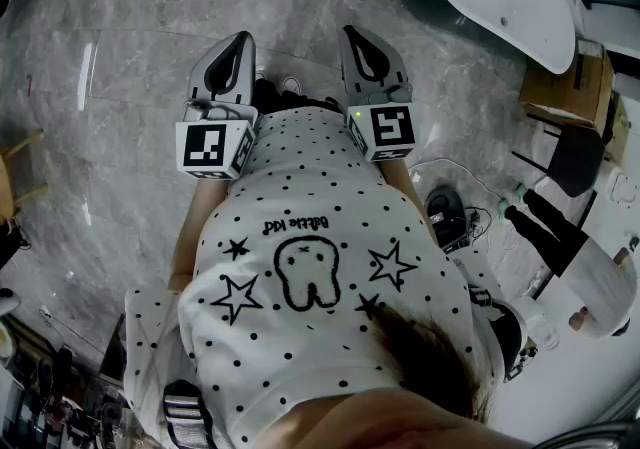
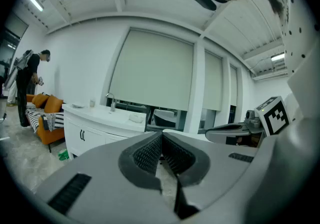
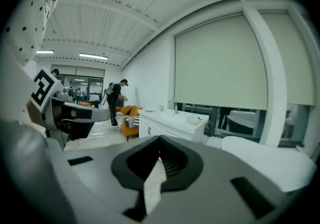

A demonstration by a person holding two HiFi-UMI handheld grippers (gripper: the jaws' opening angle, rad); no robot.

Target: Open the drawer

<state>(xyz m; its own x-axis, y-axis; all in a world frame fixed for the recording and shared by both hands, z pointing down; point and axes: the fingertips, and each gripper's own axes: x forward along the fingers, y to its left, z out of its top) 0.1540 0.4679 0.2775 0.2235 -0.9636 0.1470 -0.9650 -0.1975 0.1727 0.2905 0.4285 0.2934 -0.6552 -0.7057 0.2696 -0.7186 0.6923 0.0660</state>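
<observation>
Hovering mid-frame by the person's shirt [image 1: 330,187], left gripper [image 1: 232,49] and right gripper [image 1: 362,45] both closed together, empty; white cabinet [image 2: 92,130] far off, so likely pre-approach.

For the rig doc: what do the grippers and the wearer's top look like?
The left gripper and right gripper have light grey tapered shells with black teardrop insets and black ribbed pads. Each bears a white cube with black square markers; a green light shows on the right one. The top is white with black dots, stars and a tooth drawing.
</observation>
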